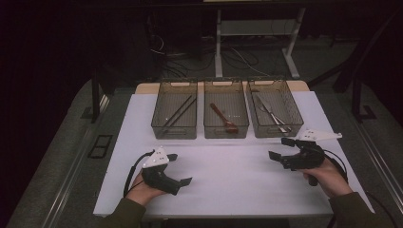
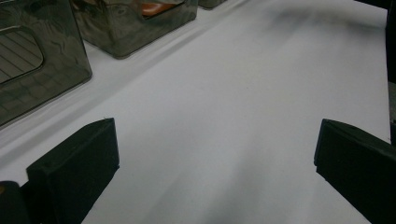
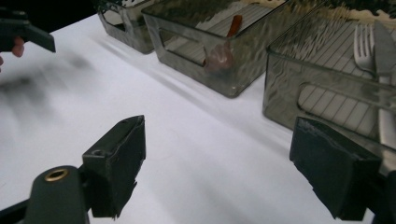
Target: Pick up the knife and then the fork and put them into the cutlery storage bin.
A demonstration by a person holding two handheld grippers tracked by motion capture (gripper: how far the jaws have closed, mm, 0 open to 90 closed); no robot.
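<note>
black fingers wide apart on left gripper (image 1: 179,169), right gripper (image 1: 279,148); both hold nothing.

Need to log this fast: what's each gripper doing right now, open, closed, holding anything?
Left gripper: open, nothing between its jaws, over the white table.
Right gripper: open, empty, near the bin with the fork.

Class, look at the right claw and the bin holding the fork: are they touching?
Apart. In the high view, white table shows between the right claw and the fork bin; its open jaws hold nothing.
</note>
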